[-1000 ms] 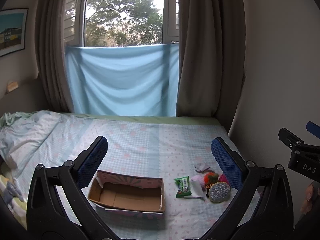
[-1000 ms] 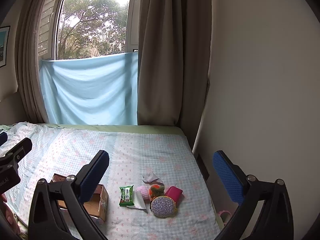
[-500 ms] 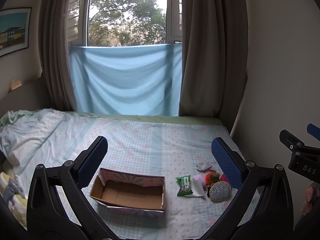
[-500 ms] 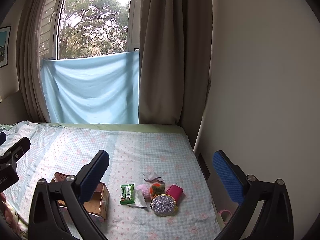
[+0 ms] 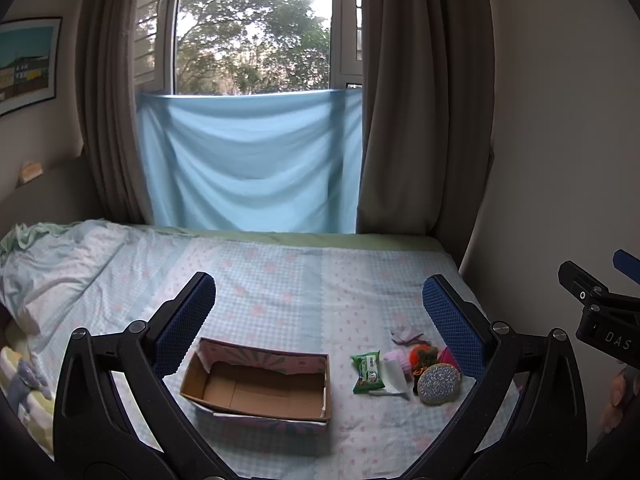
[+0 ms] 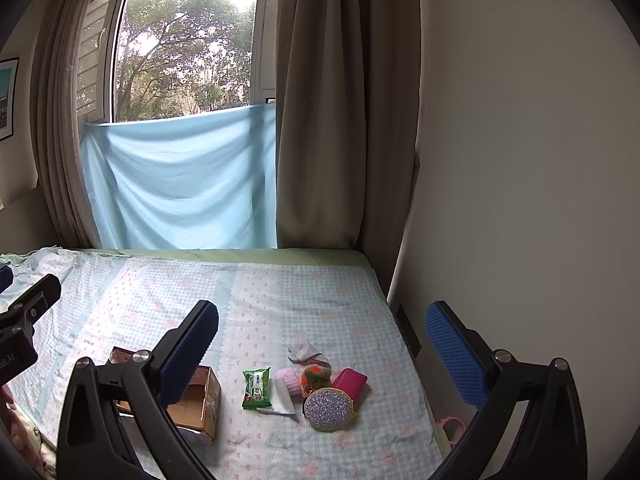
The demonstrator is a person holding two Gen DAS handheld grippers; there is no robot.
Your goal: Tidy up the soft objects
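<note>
Both wide apart — left gripper (image 5: 320,304) and right gripper (image 6: 322,328) hold nothing, above the bed (image 5: 280,276).

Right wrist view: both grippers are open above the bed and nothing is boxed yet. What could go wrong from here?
1. The small items sit bunched together: closing on the glittery round pouch may also drag the magenta pouch or the orange-green pompom.
2. That cluster lies near the bed's wall-side edge; a nudge could push something off.
3. The cardboard box rests on soft bedding and may shift or tip.
</note>
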